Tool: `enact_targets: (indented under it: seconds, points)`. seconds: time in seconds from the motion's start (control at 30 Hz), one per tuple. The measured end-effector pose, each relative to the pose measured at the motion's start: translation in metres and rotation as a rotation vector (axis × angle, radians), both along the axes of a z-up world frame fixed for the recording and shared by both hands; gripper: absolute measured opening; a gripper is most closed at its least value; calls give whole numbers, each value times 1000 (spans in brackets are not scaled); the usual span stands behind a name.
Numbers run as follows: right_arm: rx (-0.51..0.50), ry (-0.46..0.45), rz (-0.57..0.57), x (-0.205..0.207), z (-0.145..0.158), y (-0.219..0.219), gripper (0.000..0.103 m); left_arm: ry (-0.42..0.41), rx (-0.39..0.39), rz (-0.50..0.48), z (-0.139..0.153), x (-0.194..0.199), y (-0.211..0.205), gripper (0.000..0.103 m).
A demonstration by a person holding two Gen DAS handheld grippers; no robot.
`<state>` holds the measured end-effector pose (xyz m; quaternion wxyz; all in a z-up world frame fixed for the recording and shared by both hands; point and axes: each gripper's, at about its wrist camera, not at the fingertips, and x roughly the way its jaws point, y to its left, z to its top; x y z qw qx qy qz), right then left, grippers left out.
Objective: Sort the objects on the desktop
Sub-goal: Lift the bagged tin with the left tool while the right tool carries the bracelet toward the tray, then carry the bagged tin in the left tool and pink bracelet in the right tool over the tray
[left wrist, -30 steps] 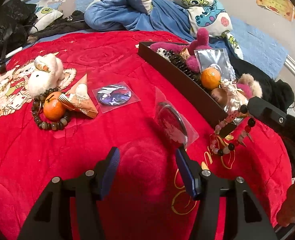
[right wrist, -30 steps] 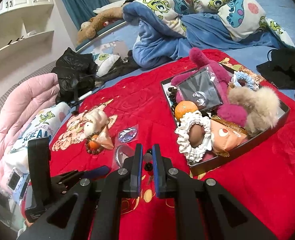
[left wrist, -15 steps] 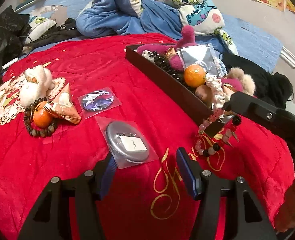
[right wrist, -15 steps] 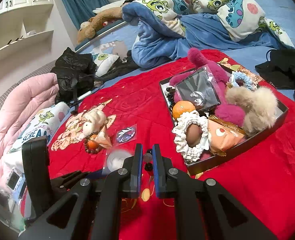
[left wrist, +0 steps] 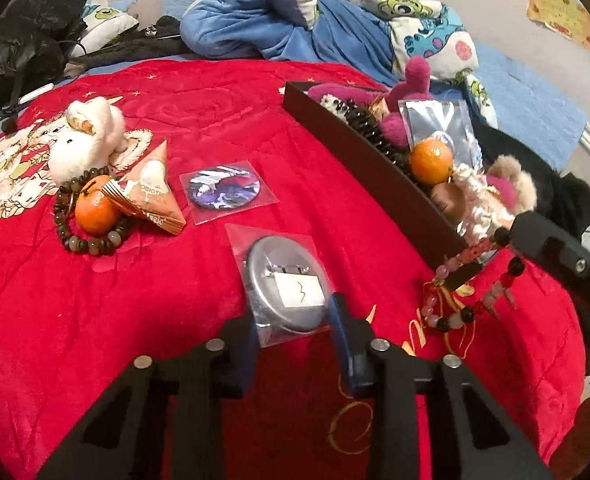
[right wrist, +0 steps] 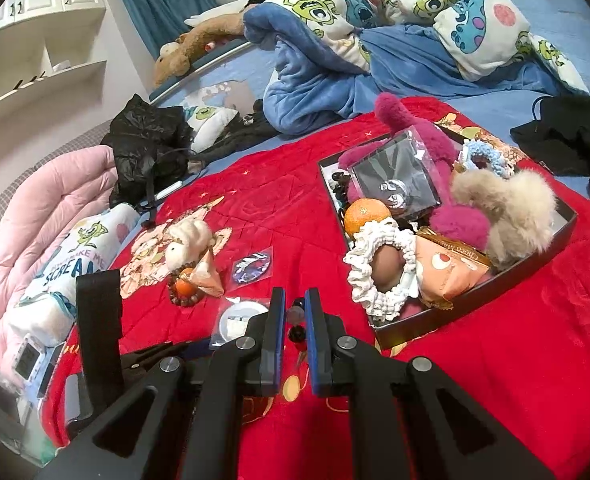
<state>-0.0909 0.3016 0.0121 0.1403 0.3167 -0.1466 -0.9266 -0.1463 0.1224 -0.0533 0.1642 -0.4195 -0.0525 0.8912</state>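
Observation:
My left gripper [left wrist: 295, 320] is open, its fingers on either side of a bagged silver round badge [left wrist: 285, 284] lying on the red blanket; the badge also shows in the right wrist view [right wrist: 239, 318]. My right gripper [right wrist: 295, 312] is shut on a pink, red and black bead bracelet [left wrist: 467, 284], held just above the blanket near the corner of the dark tray [left wrist: 359, 152]. The tray [right wrist: 475, 304] holds an orange, plush toys, scrunchies and packets. On the blanket lie a second bagged badge [left wrist: 225, 190], a triangular snack packet [left wrist: 151, 196], an orange inside a brown bead bracelet [left wrist: 95, 210] and a white plush [left wrist: 83, 140].
The red blanket [left wrist: 95, 320] lies on a bed. Blue and patterned bedding [right wrist: 375, 40] is piled behind. Black bags [right wrist: 147, 148] and a pink quilt [right wrist: 35, 216] lie at the left. Black clothing [right wrist: 567, 140] lies to the right of the tray.
The left gripper has moved forward until its fingers straddle the silver badge, which earlier stood on edge and now lies flat. The right gripper has stayed shut on the bead bracelet.

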Motion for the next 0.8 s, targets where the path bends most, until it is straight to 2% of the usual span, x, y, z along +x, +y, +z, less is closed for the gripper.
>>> enact_targets:
  seconds: [0.2, 0.33, 0.8]
  points:
    - [-1, 4, 3, 1, 0, -2, 10, 44, 25, 8, 9, 5, 0, 16]
    - [2, 8, 8, 2, 1, -6, 10, 82, 24, 8, 14, 10, 0, 11]
    - [12, 3, 6, 3, 0, -11, 10, 157, 16, 3, 27, 20, 1, 7]
